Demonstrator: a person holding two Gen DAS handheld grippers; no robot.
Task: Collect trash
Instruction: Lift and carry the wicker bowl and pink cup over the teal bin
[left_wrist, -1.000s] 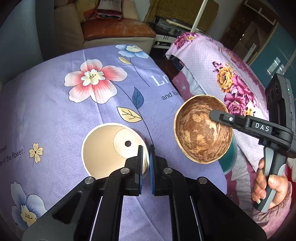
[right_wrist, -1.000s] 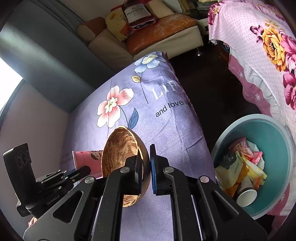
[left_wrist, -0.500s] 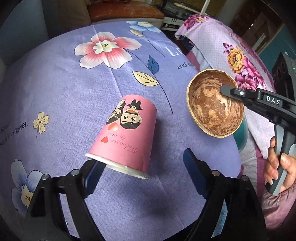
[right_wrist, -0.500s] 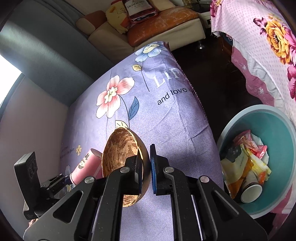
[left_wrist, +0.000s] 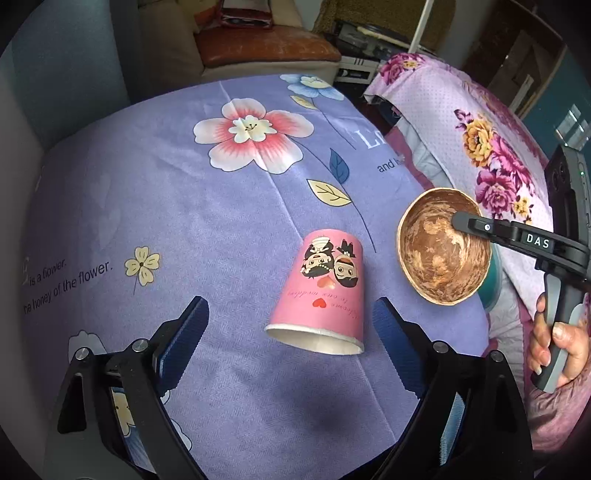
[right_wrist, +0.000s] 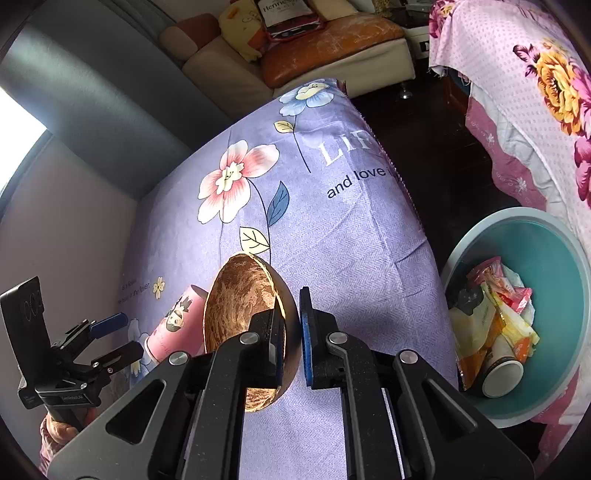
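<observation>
A pink paper cup (left_wrist: 321, 291) with cartoon figures lies on its side on the purple flowered cloth (left_wrist: 184, 206), mouth toward me. My left gripper (left_wrist: 288, 314) stands open just short of it, one finger on each side of the mouth, touching nothing. To the right, my right gripper (left_wrist: 460, 221) is shut on the rim of a brown coconut shell half (left_wrist: 439, 258) and holds it above the cloth's edge. The right wrist view shows the shell (right_wrist: 240, 314) edge-on in the right gripper (right_wrist: 291, 332), with the cup (right_wrist: 173, 321) and left gripper (right_wrist: 125, 334) behind it.
A teal bin (right_wrist: 554, 236) stands on the floor right of the table, holding wrappers (right_wrist: 498, 295) and a paper cup (right_wrist: 502, 373). A bed with a pink floral cover (left_wrist: 480, 147) lies beyond it. A sofa (left_wrist: 258, 48) stands behind the table. A hand (left_wrist: 557, 343) grips the right handle.
My left gripper, earlier shut on the cup's rim, has opened wide and drawn back. The cup has dropped onto its side on the cloth. The right gripper still holds the shell.
</observation>
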